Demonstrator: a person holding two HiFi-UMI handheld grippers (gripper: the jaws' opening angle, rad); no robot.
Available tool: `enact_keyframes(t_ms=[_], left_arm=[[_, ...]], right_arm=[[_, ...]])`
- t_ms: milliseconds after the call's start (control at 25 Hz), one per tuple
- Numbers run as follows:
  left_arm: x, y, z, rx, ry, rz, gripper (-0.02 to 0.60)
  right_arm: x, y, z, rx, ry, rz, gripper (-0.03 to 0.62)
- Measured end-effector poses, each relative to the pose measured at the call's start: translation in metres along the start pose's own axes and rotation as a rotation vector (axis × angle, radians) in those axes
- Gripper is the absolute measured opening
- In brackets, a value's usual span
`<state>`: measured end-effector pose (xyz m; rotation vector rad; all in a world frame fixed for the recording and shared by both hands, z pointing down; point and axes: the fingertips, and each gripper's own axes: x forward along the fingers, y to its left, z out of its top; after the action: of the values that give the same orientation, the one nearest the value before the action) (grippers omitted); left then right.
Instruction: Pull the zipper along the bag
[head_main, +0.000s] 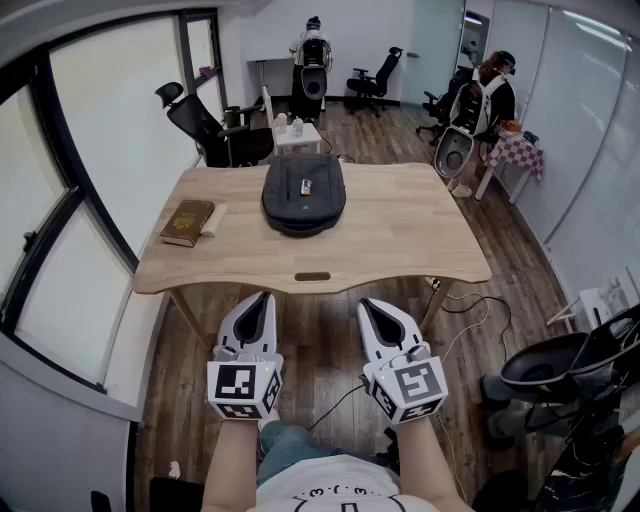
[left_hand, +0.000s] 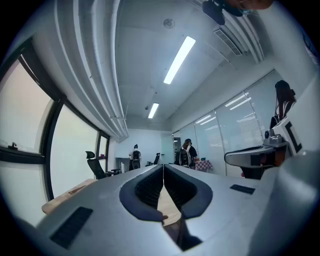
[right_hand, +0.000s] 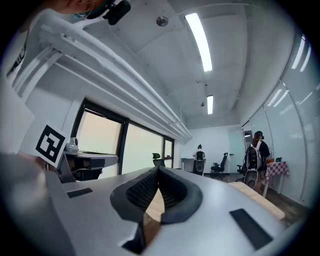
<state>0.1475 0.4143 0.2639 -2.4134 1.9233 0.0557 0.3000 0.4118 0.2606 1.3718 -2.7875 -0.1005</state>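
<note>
Left gripper (head_main: 262, 296) and right gripper (head_main: 372, 303) are hanging side by side off the near edge of the wooden table (head_main: 400, 250). Both are pointing level toward 12 o'clock, each with its jaws clenched together on nothing. The dark bag (head_main: 304, 193) is lying flat at the far middle of the table, at 12 o'clock from the grippers, well apart from both and untouched. A brown book (head_main: 187, 221) is sitting at 9 o'clock of the bag, and beyond the table one person (head_main: 312, 55) is standing at 12 o'clock and another person (head_main: 492, 90) at 2 o'clock.
</note>
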Motion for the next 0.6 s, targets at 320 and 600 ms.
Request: enact_keyframes(t_ms=[320,600], left_arm=[[0.016,0.016,0.031,0.034,-0.059,0.021,0.017],[0.051,0.056,0.049,0.063,-0.081,0.031,0.017]], right_arm=[[0.006,-0.026,0.03,-0.075,-0.023,-0.023,0.052],[0.046,-0.057,0.061,-0.121,-0.045,-0.071,0.052]])
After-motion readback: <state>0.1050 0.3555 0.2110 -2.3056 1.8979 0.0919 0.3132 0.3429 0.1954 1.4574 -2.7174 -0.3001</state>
